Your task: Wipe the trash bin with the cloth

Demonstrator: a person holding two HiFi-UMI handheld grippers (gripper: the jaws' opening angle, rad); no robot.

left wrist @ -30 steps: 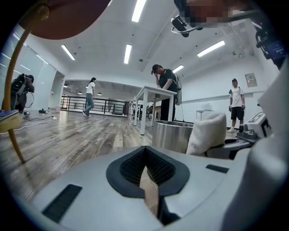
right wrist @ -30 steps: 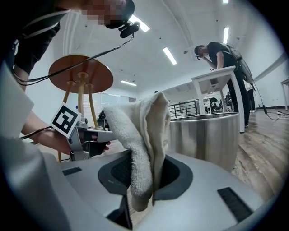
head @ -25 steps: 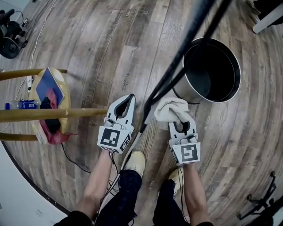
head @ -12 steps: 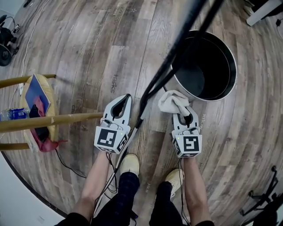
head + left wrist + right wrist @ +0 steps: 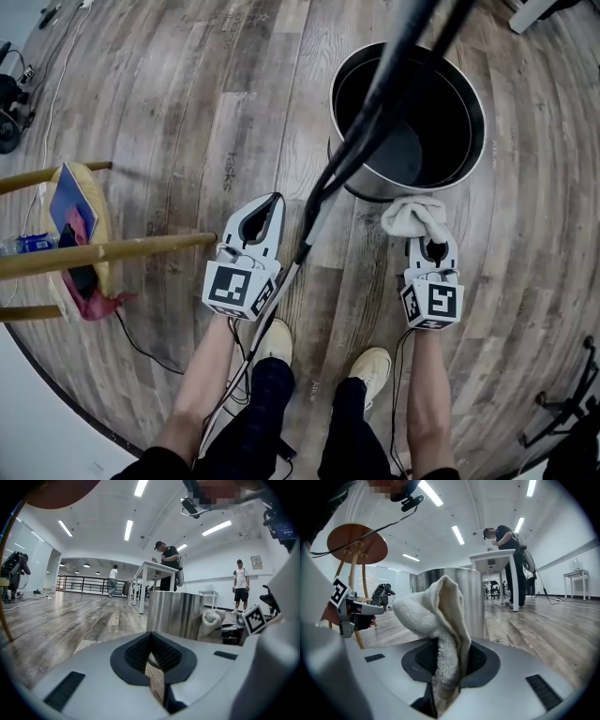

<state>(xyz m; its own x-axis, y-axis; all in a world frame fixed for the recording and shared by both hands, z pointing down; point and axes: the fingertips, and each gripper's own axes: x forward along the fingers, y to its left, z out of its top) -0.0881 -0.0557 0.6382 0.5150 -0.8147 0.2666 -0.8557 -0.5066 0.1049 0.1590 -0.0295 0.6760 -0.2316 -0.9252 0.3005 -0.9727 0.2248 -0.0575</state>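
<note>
We are standing on a wood-plank floor [image 5: 187, 112] in a large, bright room, with a wooden stool [image 5: 84, 248] off to our left and the steel trash bin [image 5: 367, 190] upright just ahead of our feet, its dark inside open to us. Our right claw [image 5: 429, 239] is clamping a white terry cloth [image 5: 412, 216], whose loose bunch is bulging out past the tips and sitting right at the bin's near wall; we cannot tell whether it is touching the steel yet. Our left claw [image 5: 272, 204] is closed on nothing, its pads meeting at the tips, and is hovering over the floor, apart from the bin on its left. We judge the wiping to be just starting. To do it well, we should be pressing the fluffy part of the cloth, not the hard tips, flat against the wall and sweeping around the curve. The bin looks light and may slide or tip, so the left claw could be bracing the rim from the far side. The black cables [image 5: 375, 103] hanging across our view could snag.
</note>
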